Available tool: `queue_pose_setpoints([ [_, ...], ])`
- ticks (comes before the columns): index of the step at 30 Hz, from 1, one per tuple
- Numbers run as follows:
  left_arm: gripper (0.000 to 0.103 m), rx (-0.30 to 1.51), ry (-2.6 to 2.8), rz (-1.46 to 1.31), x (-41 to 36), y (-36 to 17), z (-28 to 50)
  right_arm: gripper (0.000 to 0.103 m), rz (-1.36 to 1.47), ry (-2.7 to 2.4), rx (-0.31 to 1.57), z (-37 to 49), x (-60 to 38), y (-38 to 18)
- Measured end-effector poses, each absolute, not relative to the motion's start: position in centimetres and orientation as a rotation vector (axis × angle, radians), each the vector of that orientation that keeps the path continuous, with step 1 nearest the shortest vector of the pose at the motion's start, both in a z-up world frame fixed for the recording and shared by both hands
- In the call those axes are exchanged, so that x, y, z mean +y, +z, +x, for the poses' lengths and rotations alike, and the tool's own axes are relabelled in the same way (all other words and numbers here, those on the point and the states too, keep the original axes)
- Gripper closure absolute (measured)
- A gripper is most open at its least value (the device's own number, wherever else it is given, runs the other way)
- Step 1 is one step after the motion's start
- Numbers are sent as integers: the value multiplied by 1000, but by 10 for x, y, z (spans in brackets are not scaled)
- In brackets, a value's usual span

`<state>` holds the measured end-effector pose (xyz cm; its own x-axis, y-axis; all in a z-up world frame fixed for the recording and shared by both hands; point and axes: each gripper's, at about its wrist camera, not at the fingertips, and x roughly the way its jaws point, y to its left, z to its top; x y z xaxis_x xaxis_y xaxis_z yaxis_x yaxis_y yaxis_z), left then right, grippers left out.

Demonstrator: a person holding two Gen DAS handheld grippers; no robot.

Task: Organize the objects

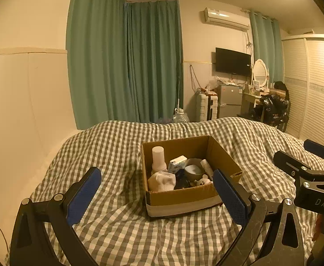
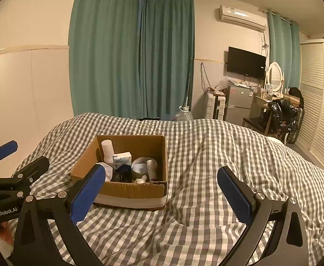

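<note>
Both the left claw (image 1: 157, 197) and right claw (image 2: 162, 196) hung released and empty above the checked bed (image 2: 206, 166). Ahead, the cardboard box (image 1: 179, 196) held a white bottle (image 1: 158, 157), bowl (image 1: 193, 169) and carton (image 1: 177, 163). Beyond stood green curtains (image 1: 126, 62) and a fridge (image 1: 229, 99).

We see the box (image 1: 184, 197) on the bed (image 1: 117, 228); inside it, a bottle (image 1: 158, 157) stands behind the socks (image 1: 162, 180), left of the bowl (image 1: 193, 169).
</note>
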<state>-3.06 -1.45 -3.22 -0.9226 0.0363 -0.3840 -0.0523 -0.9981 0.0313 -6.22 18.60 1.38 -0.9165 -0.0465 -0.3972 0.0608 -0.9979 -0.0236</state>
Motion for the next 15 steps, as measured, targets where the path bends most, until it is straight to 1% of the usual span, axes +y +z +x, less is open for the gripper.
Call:
queue_pose_setpoints([
  [15, 0, 54, 3057, -603, -17, -29, -31, 2, 626, -3004, 71, -61, 182, 12],
])
